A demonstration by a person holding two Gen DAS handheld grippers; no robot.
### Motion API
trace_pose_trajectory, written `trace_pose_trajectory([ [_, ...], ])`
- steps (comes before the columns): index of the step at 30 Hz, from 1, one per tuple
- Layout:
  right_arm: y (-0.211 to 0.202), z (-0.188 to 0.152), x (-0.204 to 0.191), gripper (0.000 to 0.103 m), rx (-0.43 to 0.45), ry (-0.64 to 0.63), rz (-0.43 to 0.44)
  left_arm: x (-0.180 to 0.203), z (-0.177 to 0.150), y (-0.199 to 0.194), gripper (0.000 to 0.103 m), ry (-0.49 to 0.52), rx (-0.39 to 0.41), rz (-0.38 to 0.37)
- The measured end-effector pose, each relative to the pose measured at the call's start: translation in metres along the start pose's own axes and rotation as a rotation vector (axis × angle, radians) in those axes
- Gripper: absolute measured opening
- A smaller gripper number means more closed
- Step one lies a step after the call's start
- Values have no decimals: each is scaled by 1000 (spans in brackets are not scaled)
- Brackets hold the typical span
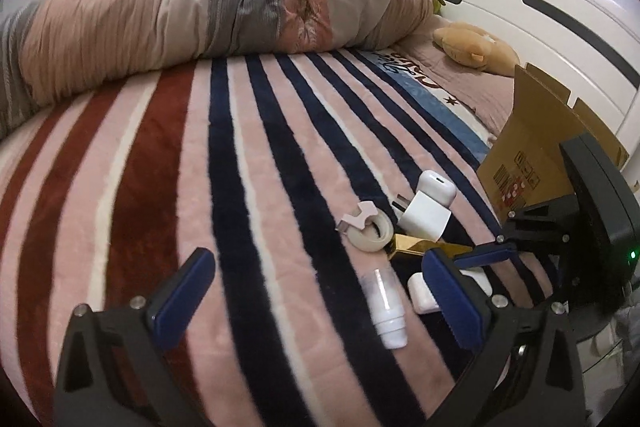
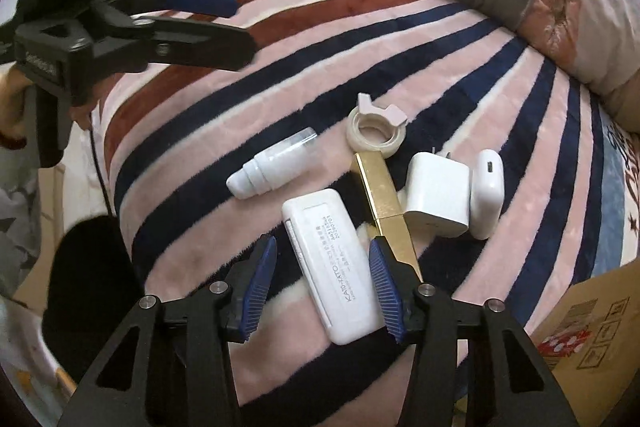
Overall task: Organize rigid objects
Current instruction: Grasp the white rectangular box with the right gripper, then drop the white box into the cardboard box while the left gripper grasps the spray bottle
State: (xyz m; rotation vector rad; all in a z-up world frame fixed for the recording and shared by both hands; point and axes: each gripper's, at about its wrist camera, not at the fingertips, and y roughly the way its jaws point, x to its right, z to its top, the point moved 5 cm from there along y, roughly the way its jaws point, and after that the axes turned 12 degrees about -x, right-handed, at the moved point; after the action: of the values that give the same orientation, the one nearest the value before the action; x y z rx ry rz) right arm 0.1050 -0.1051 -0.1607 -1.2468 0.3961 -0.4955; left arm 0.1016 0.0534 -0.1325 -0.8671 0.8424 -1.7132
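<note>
Several small items lie on the striped blanket [image 2: 200, 99]. My right gripper [image 2: 322, 259] is open, its blue pads on either side of a flat white labelled case [image 2: 332, 267] without touching it. Beyond lie a white squeeze bottle [image 2: 268, 167], a tape roll with pink dispenser [image 2: 376, 131], a gold box [image 2: 382, 195], a white charger plug [image 2: 436, 199] and a white earbuds case [image 2: 486, 191]. My left gripper [image 1: 320, 291] is open and empty above the blanket, left of the bottle [image 1: 386, 311]. The tape roll [image 1: 368, 229], charger [image 1: 424, 213] and my right gripper [image 1: 486, 255] show there too.
A cardboard box [image 1: 536, 151] stands at the bed's right edge, also in the right wrist view [image 2: 592, 331]. A rolled duvet [image 1: 200, 11] lies across the far side. A plush toy [image 1: 472, 45] sits by the white headboard [image 1: 540, 7].
</note>
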Motion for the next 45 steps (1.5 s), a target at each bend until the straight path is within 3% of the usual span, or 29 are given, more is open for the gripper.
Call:
trace_pose_trajectory([
  [2,-3,0,-5,51,-11,2,51,0,-1,4,102,-22,5,-26],
  [5,-6,-1,-6,50,-16,24,154,0,-5,8,102,-24,-15,-13],
  [6,-4,-1,-3,50,-18,34,140,-1,-5,9,102,-29,-20,0],
  [8,4,-4,-2,48,-45,17,34,-3,-5,11,102,-38,-42,18],
  [10,12,-8,-6,48,-65,-7,17,-2,-6,12,102,-39,-58,11],
  [11,11,-9,-8,39,-53,5,30,-2,-8,12,102,-36,-62,6],
  [13,5,-8,-8,31,-19,33,37,0,-10,12,102,-27,-70,3],
  [17,-25,-4,-20,31,73,44,-48,0,-13,9,102,-40,-71,-31],
  [21,-106,-1,-34,31,258,82,-102,7,-16,7,100,-23,-80,-56],
  [25,-192,-8,-21,31,431,166,-153,26,-22,21,83,-1,-123,-85],
  [27,-219,-15,-4,31,448,208,-187,33,-24,30,67,4,-139,-90],
  [28,-229,-22,12,31,454,251,-215,37,-24,36,53,2,-153,-86],
  [29,-233,-27,31,31,439,309,-249,40,-25,40,46,2,-162,-79],
  [31,-231,-42,64,31,358,396,-272,46,-25,50,45,12,-177,-57],
  [34,-207,-65,109,31,205,491,-294,53,-25,59,28,25,-184,3],
  [35,-198,-68,122,31,169,512,-294,53,-24,60,22,27,-180,27],
  [37,-183,-75,133,31,122,545,-245,52,-22,62,22,21,-179,33],
  [40,-170,-80,137,33,95,571,-200,53,-23,61,22,19,-179,46],
  [43,-173,-84,130,53,108,568,-246,53,-21,54,22,18,-174,50],
  [45,-180,-80,125,54,148,546,-252,53,-16,42,22,21,-153,52],
])
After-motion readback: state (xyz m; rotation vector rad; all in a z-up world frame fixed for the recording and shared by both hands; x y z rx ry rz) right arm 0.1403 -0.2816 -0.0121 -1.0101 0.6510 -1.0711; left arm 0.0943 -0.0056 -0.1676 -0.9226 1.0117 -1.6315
